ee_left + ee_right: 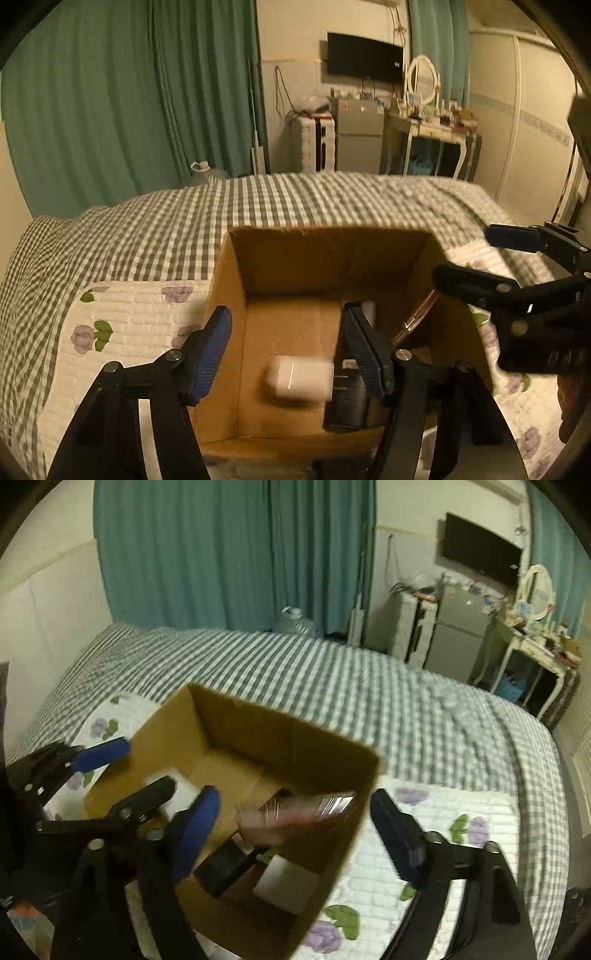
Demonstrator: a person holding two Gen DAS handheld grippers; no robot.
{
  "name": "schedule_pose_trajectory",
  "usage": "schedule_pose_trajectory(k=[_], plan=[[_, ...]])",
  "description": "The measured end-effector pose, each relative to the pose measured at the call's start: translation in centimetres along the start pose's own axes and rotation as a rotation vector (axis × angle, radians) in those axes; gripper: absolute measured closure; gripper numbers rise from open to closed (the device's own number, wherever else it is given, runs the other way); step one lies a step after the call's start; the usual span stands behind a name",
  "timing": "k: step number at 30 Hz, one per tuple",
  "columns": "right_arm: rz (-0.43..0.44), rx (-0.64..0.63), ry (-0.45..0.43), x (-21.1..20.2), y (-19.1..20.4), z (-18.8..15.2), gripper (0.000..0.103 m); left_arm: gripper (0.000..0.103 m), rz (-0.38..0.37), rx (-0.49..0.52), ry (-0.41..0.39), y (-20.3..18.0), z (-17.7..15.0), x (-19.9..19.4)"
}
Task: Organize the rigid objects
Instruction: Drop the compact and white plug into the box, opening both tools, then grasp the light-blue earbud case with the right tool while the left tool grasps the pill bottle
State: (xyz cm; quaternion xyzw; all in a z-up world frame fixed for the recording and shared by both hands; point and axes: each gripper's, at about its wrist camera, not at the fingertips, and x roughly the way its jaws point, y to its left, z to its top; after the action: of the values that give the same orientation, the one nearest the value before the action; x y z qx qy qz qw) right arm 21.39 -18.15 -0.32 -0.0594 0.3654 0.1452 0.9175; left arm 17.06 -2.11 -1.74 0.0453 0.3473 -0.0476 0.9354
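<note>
An open cardboard box (280, 258) (295, 738) sits on the bed. Inside lie a white earbud-like case (301, 376) (177, 794), a black block (347, 398) (225, 867), a reddish flat case leaning on the right wall (417, 317) (295, 808) and a white box (286, 884). My left gripper (291, 350) is open above the box, empty, and shows in the right wrist view (129, 771). My right gripper (295, 830) is open over the box's right wall, empty, and shows in the left wrist view (472, 254).
The box rests on a white floral quilt (129, 321) (443, 830) over a grey checked bedspread (295, 199). Green curtains (129, 92), a wall screen (364, 59), a small fridge (358, 133) and a cluttered dressing table (432, 125) stand beyond the bed.
</note>
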Motion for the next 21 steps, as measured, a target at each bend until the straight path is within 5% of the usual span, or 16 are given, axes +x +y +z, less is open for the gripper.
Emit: schedule_pose_trajectory(k=[12,21], plan=[[-0.102,0.035,-0.023,-10.4,-1.3,-5.9,0.007,0.032,0.011,-0.059,-0.047,-1.6,-3.2,-9.5],[-0.041,0.059,0.136,-5.0,0.9,-13.7,0.007,0.032,0.033,0.000,0.125,-3.3,-8.1,-6.0]])
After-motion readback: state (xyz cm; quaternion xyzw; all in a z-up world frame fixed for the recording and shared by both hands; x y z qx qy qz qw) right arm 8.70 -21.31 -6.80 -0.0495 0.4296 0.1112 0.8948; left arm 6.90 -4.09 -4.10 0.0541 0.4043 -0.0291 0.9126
